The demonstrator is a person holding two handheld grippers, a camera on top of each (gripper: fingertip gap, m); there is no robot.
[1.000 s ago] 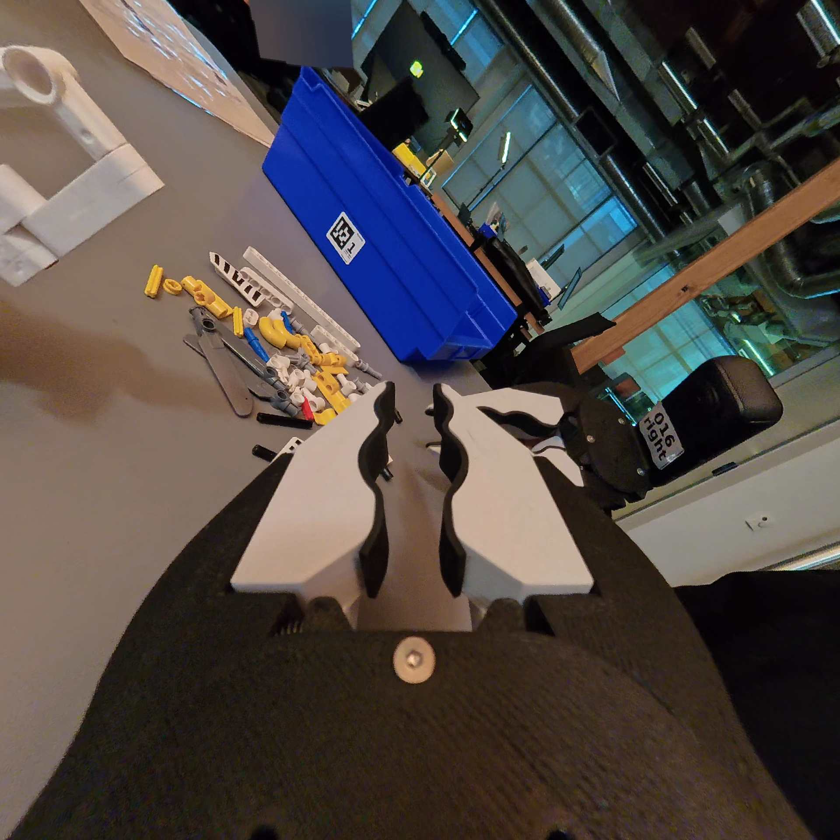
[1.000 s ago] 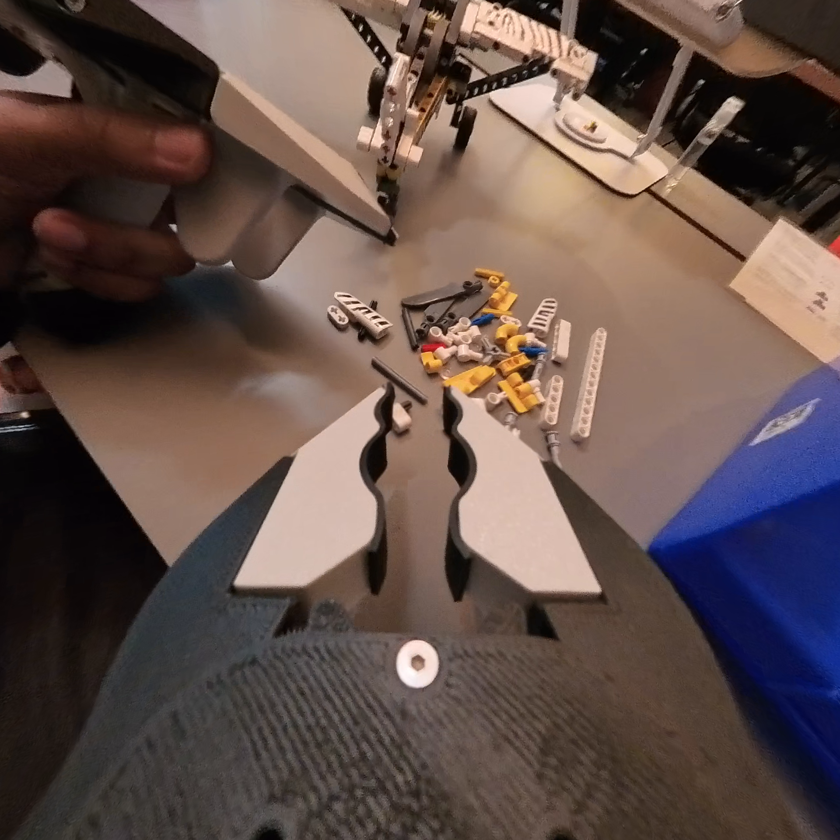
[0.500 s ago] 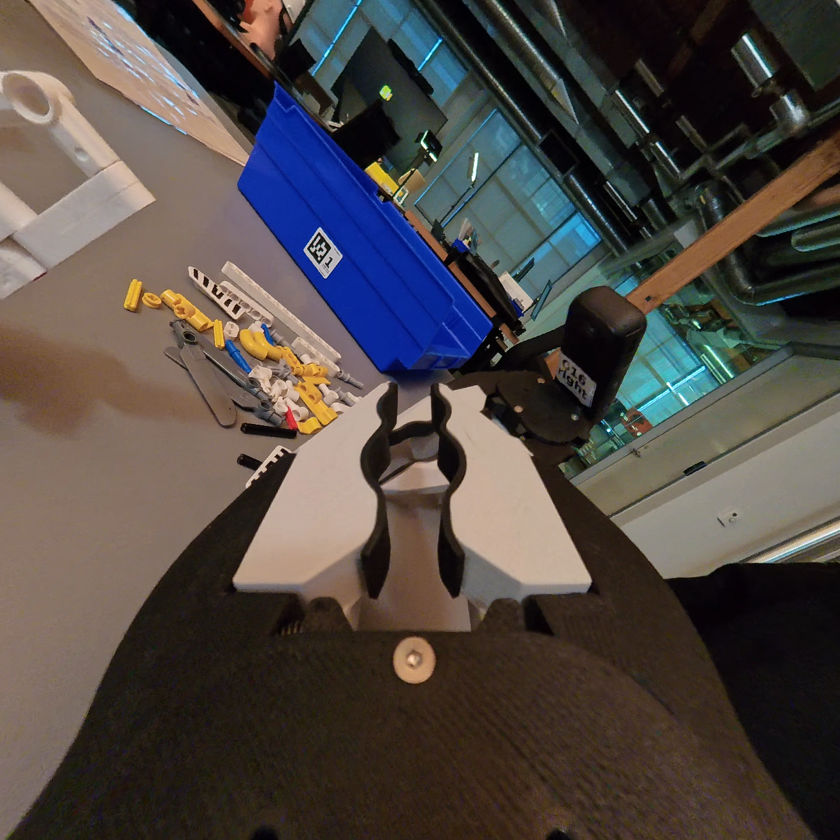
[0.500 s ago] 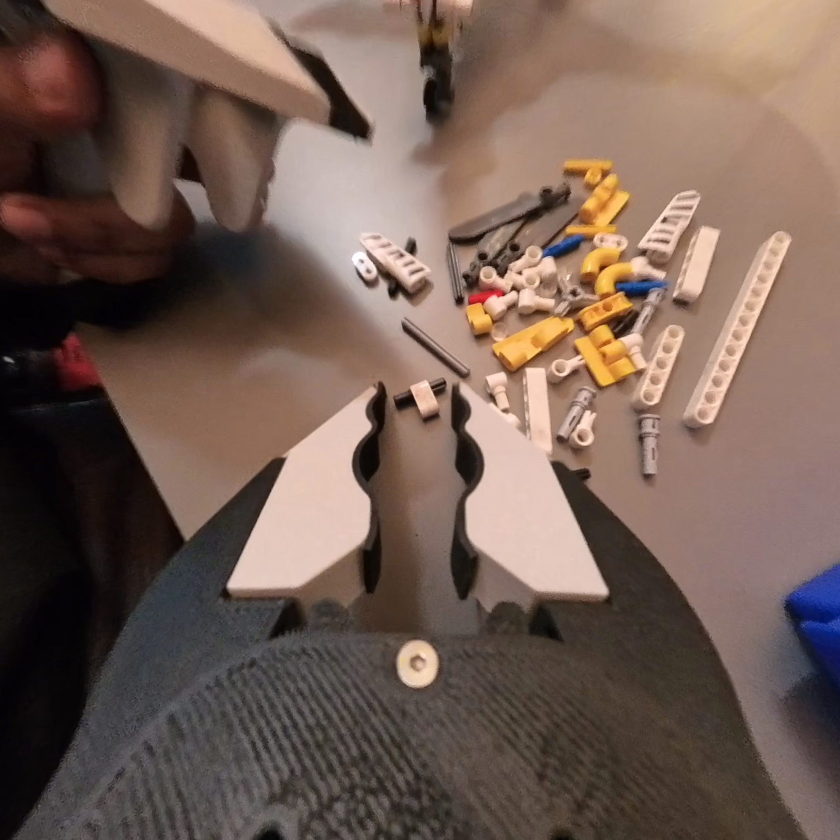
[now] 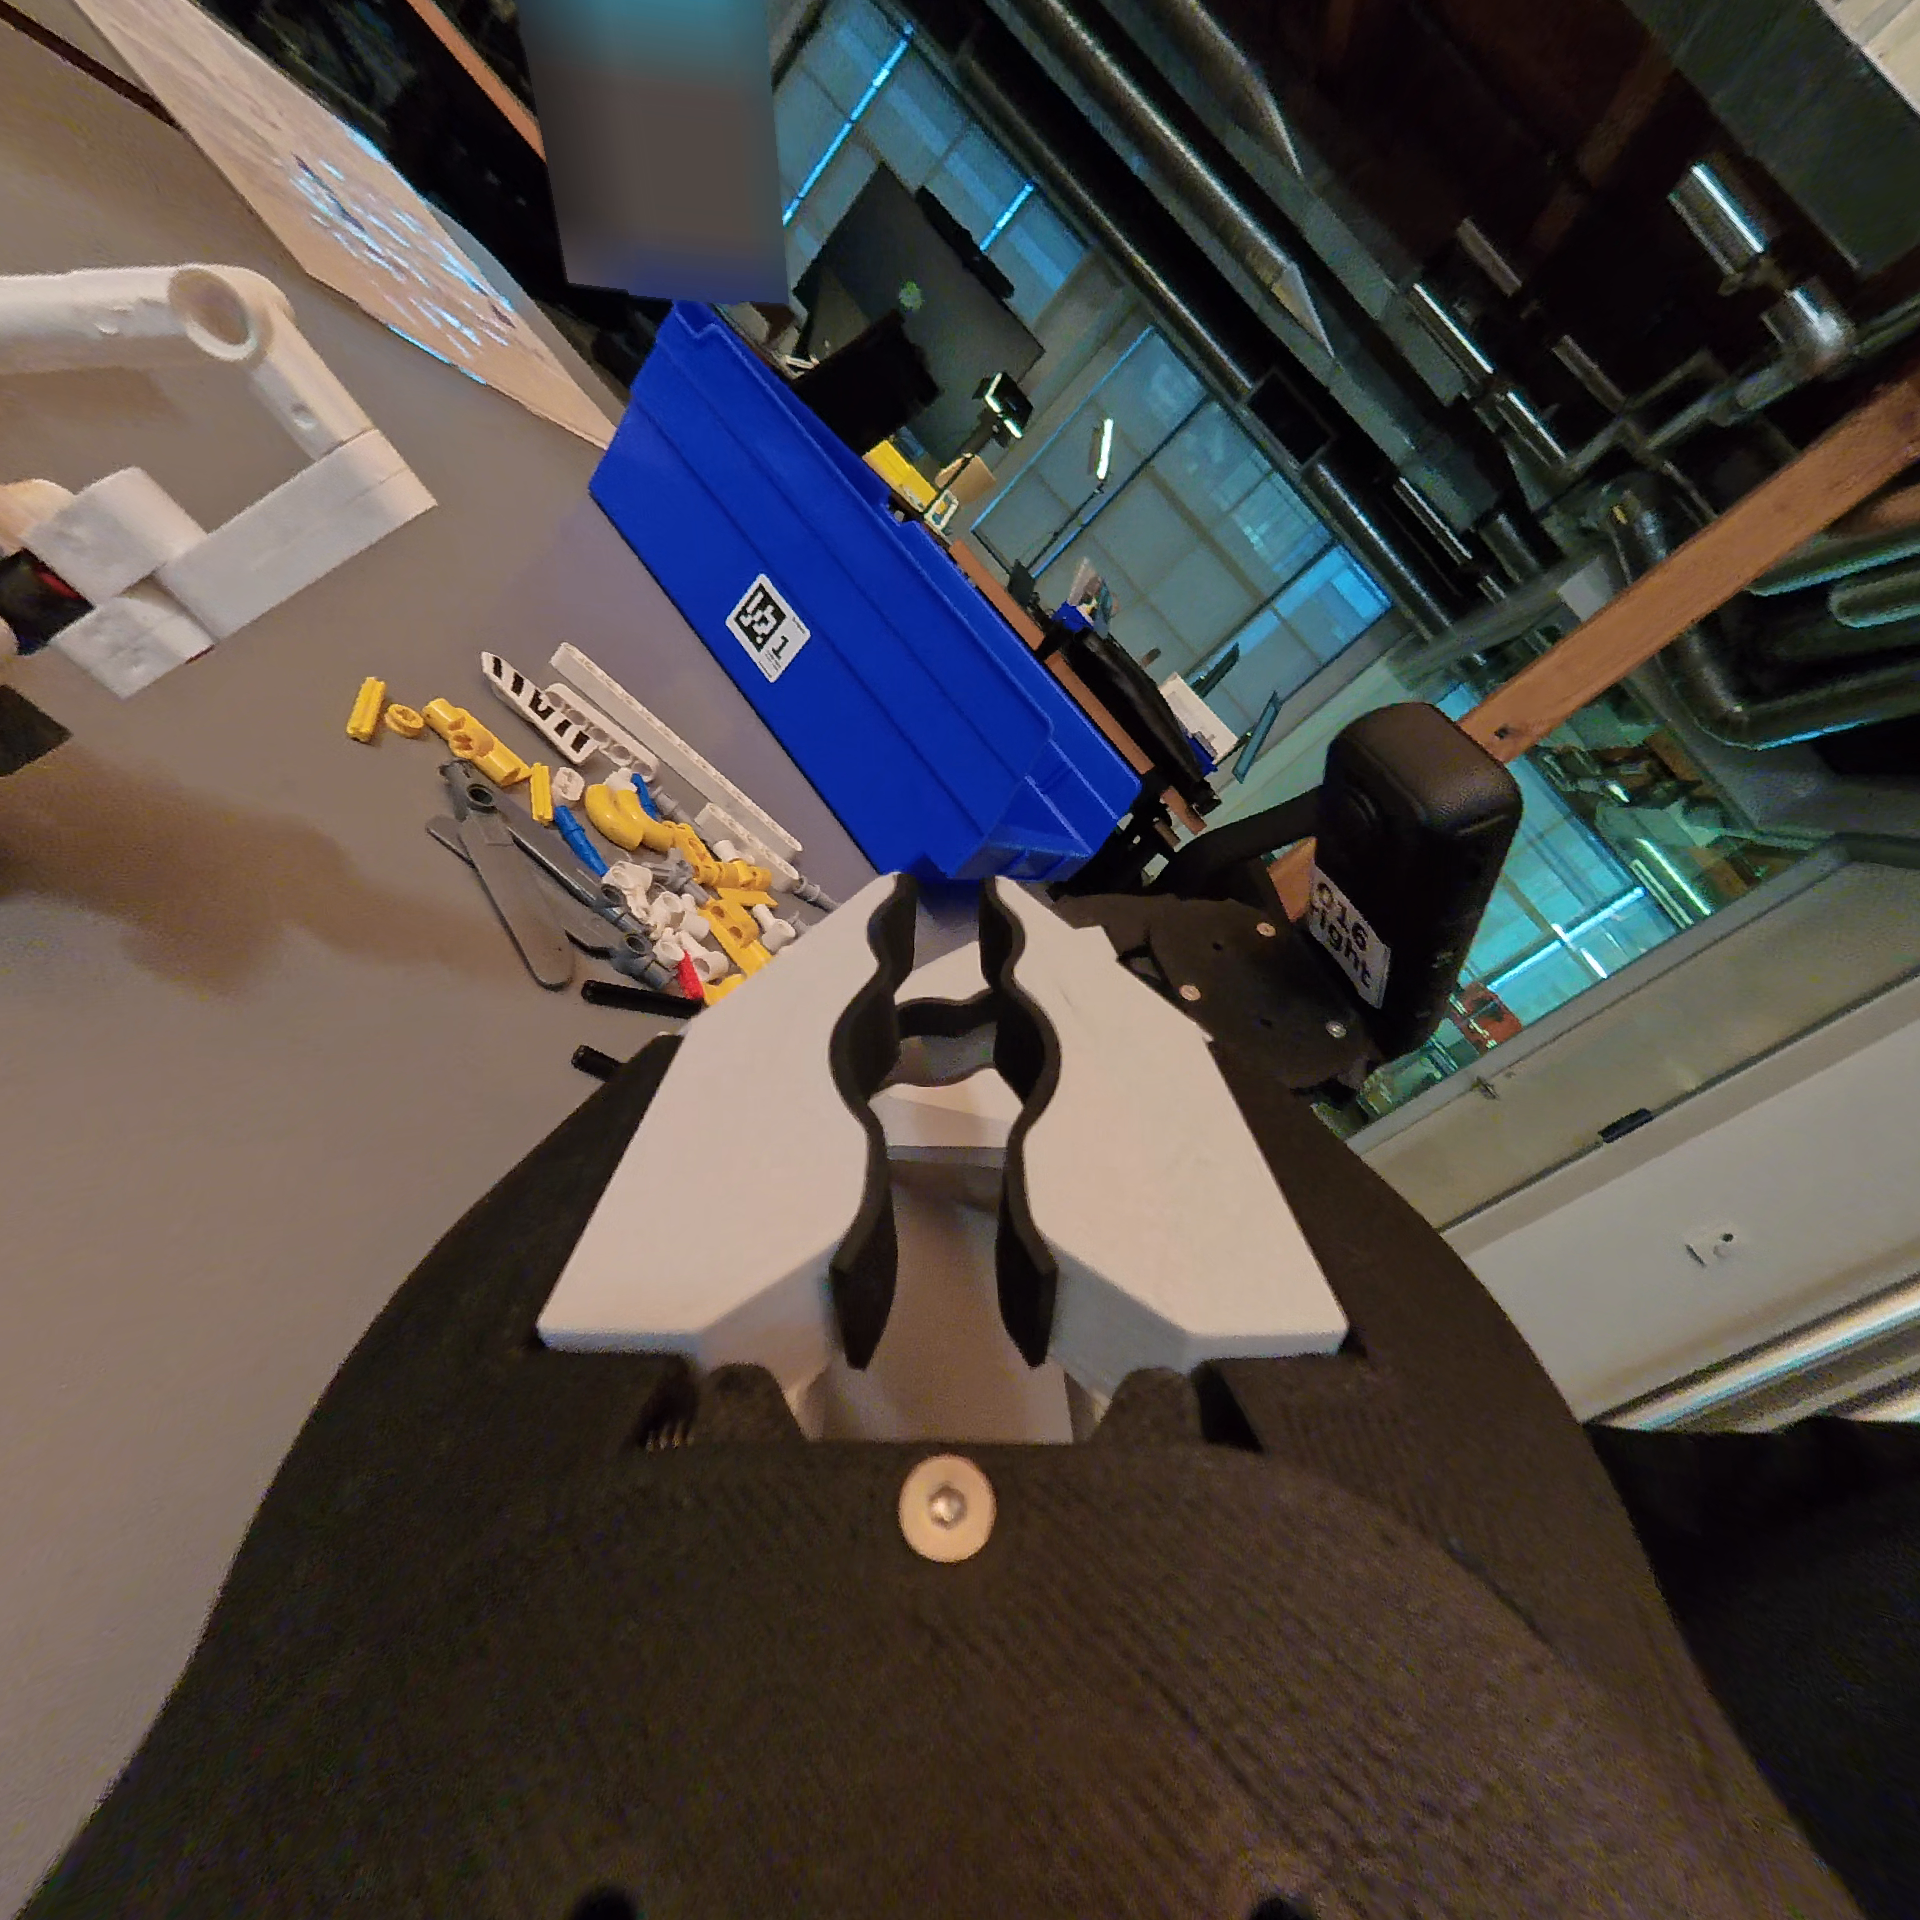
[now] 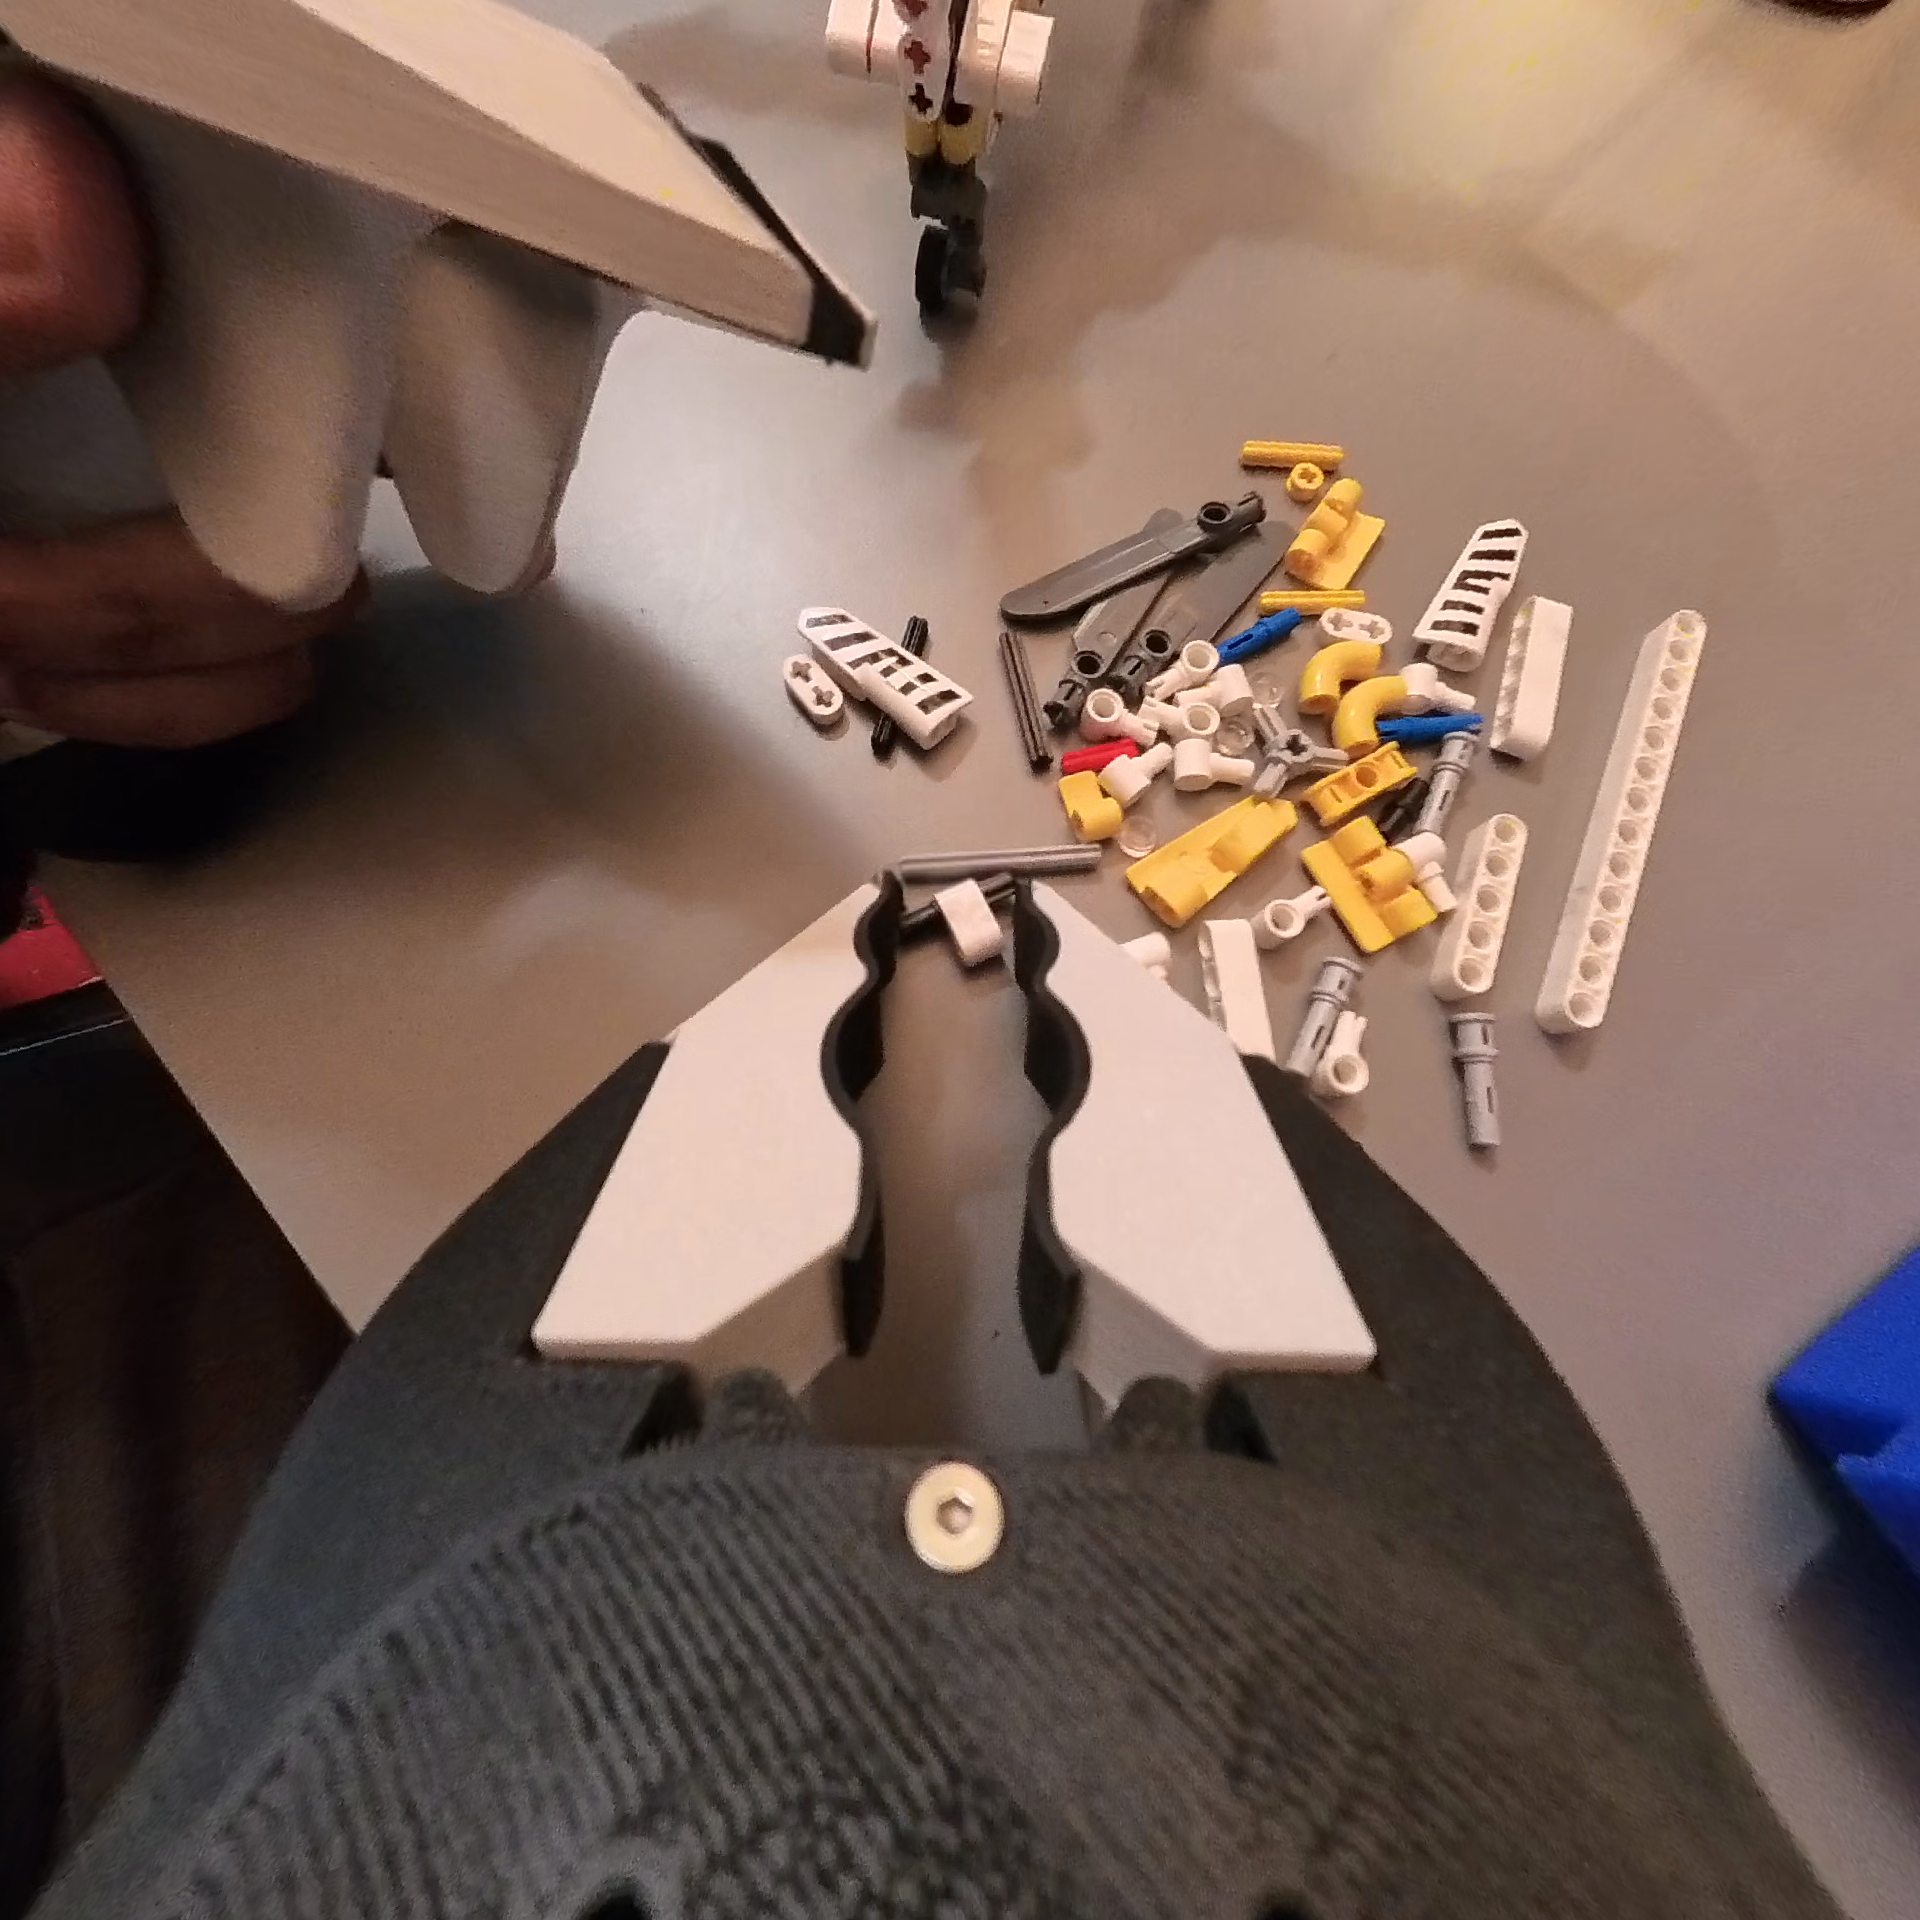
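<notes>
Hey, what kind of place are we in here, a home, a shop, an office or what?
Most likely a lab or workshop in an industrial-style building. Bare pipes and ducts run overhead beside tall glass walls, and the grey table holds loose toy building pieces and a blue storage bin.

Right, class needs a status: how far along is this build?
Done: a partly built white model stands on the table. In hand: the right gripper's fingers pinch a black axle with white connector; the left gripper is empty. Left: the loose parts pile.

Black axle with white connector (image 6: 961, 914) between tongs
</notes>
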